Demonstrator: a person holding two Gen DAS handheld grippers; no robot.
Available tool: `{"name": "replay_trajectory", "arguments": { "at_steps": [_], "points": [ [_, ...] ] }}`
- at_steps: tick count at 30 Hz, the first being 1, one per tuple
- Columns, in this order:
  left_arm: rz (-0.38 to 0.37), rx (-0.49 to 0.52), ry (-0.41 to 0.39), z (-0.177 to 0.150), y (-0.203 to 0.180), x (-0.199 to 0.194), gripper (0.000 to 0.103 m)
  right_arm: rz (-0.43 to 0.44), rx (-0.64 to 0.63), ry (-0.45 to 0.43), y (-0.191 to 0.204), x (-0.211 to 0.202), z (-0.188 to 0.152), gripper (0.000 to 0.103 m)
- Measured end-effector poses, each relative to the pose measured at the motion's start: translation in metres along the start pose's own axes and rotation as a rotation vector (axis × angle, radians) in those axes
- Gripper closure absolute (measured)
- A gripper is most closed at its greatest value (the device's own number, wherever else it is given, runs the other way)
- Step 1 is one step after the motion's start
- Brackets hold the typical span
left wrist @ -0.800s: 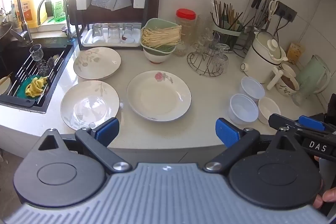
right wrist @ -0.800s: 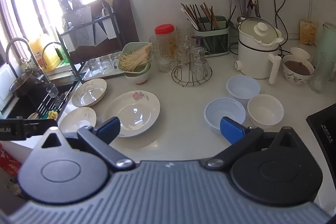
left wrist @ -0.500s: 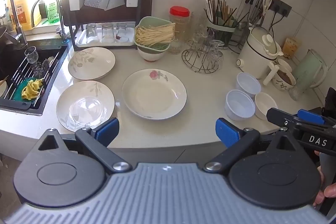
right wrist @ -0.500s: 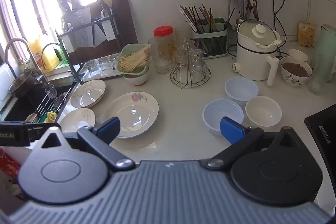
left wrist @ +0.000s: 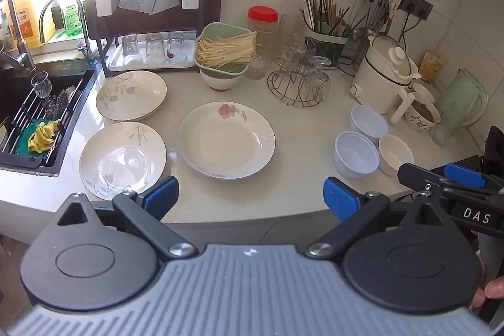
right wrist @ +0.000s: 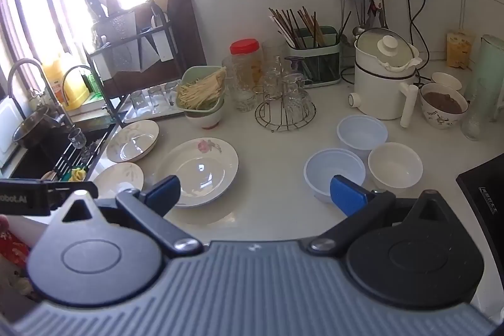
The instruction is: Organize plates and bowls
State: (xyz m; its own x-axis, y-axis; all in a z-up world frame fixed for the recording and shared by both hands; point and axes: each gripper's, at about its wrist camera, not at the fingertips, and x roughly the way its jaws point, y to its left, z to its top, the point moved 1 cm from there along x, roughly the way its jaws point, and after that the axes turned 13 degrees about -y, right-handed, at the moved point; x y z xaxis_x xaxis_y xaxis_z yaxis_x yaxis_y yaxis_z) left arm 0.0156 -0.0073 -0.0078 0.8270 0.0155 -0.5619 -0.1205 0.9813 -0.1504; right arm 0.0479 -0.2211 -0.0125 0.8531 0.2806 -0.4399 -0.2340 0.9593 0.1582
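Note:
Three white plates lie on the counter: a rose-patterned plate [left wrist: 226, 140] [right wrist: 198, 170] in the middle, a leaf-patterned plate [left wrist: 130, 95] [right wrist: 132, 140] behind it to the left, and another plate [left wrist: 123, 158] [right wrist: 118, 178] at the front left. Three small bowls cluster at the right: two pale blue bowls [left wrist: 356, 154] [left wrist: 368, 122] [right wrist: 334, 173] [right wrist: 362, 133] and a white bowl [left wrist: 395, 153] [right wrist: 395, 164]. My left gripper [left wrist: 250, 197] hangs open above the counter's front edge, holding nothing. My right gripper [right wrist: 255, 194] is open too, empty, near the bowls.
A sink [left wrist: 34, 115] with a yellow cloth lies at the left. At the back stand a dish rack [left wrist: 151, 21], a green basket of noodles [left wrist: 225, 52], a red-lidded jar [left wrist: 263, 37], a wire glass stand [left wrist: 299, 84], a chopstick holder [left wrist: 327, 33] and a white cooker [left wrist: 382, 77].
Both views have drawn back slightly, so the plates and bowls sit a little farther away and higher in frame. Both grippers stay open; no object has moved.

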Motion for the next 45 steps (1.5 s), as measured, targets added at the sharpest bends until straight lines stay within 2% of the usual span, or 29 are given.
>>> {"name": "replay_trajectory", "arguments": {
  "at_steps": [45],
  "points": [
    [0.002,-0.007,-0.005,0.004,0.003,0.009,0.003,0.002,-0.005,-0.007,0.003,0.008,0.000,0.000]
  ]
}}
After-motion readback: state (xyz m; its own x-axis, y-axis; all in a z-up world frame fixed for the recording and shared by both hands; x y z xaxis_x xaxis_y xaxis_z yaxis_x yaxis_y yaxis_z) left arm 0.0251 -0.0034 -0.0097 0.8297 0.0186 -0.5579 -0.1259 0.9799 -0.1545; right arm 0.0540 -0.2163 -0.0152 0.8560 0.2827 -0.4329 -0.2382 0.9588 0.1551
